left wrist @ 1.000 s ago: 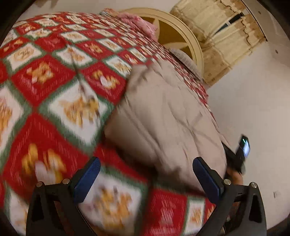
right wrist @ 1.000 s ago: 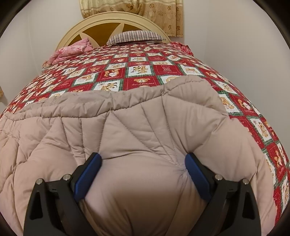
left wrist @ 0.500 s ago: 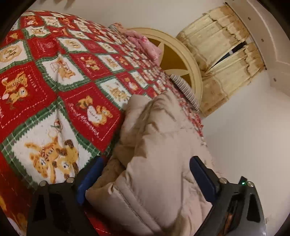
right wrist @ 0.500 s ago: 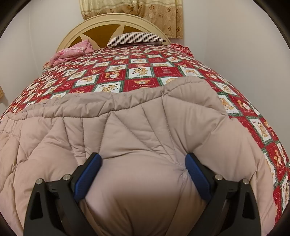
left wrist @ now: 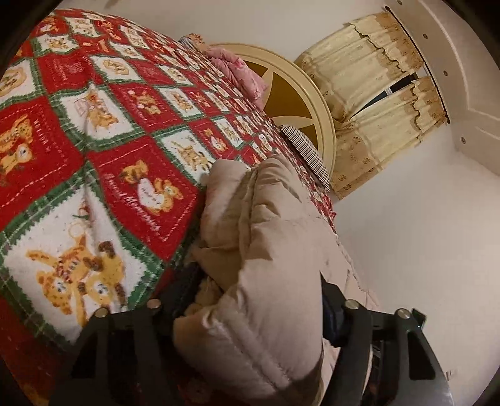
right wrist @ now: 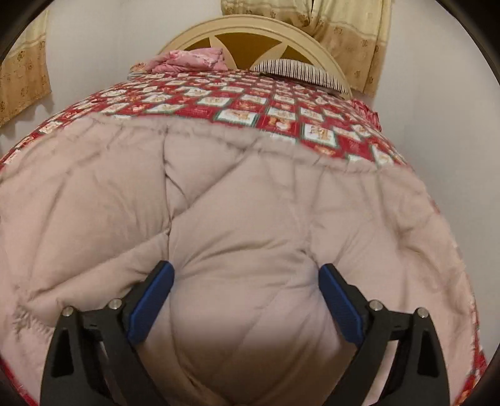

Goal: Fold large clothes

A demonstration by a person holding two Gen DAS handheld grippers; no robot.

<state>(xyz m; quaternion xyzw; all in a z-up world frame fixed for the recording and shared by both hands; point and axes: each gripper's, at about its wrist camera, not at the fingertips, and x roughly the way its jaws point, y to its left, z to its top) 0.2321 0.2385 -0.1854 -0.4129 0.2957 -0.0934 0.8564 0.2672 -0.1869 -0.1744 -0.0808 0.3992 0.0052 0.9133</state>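
A thick fold of the beige quilted coat (left wrist: 262,281) is bunched between the fingers of the left gripper (left wrist: 253,299), whose jaws are closing around it. The left finger is largely buried under the padding, and only a dark edge of the right finger (left wrist: 331,312) is seen against the fabric, so whether the pads press yet cannot be told for certain. Ahead of this claw the coat runs away in a puffed ridge; to its left the red and green patchwork blanket (left wrist: 93,150) is spread, and further ahead a round cream headboard (left wrist: 312,103), a striped pillow (left wrist: 306,150) and yellow curtains (left wrist: 375,93) are seen.

The right gripper (right wrist: 247,296) is held wide, its blue pads (right wrist: 150,303) set against either side of a rounded bulge of the coat (right wrist: 250,218), which fills the gap between them and is dented at both pads. From this claw the garment is spread broadly to both sides and forward, ending at a stitched hem beyond which the blanket (right wrist: 250,103) is laid. A pink cloth (right wrist: 193,59) is heaped by the headboard (right wrist: 250,28).
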